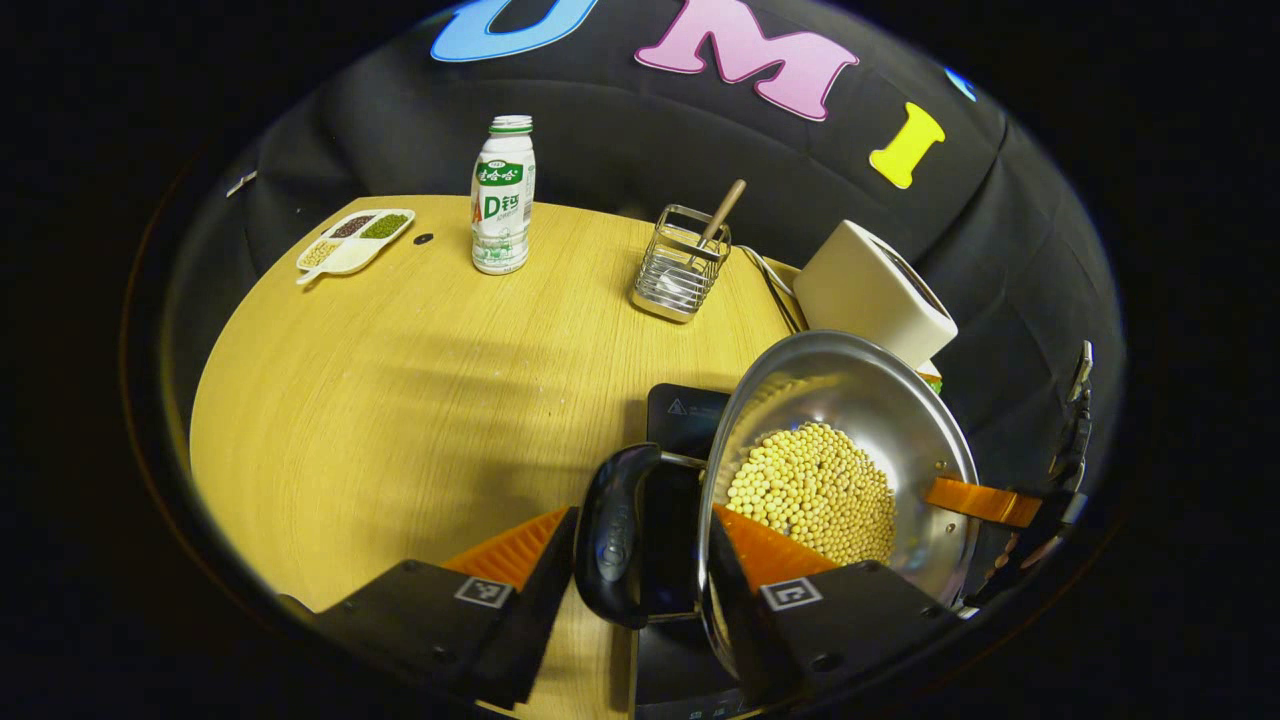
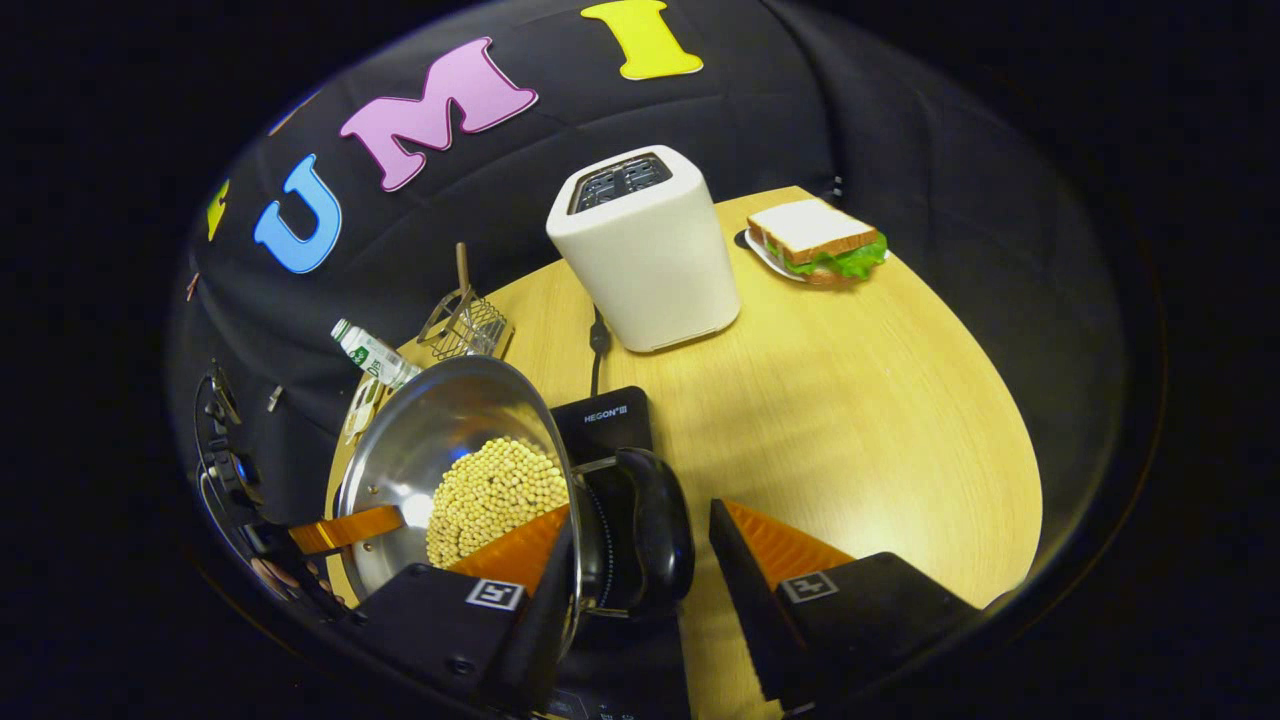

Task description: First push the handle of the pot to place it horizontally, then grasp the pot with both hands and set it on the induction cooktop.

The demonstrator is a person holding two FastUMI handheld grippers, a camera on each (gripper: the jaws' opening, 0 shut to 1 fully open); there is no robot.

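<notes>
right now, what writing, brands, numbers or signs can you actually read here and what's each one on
"HEGON": brand mark on the black induction cooktop.
"AD": big letters on the white bottle; the rest of its label is too small to read.
Warning triangle on the cooktop: the print beside it is too small to read.
Pot handle: moulded mark, too blurred to read.
Left gripper and right gripper: square coded tags, no words.

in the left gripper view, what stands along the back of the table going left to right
divided snack tray → milk bottle → wire utensil holder → white toaster
</notes>
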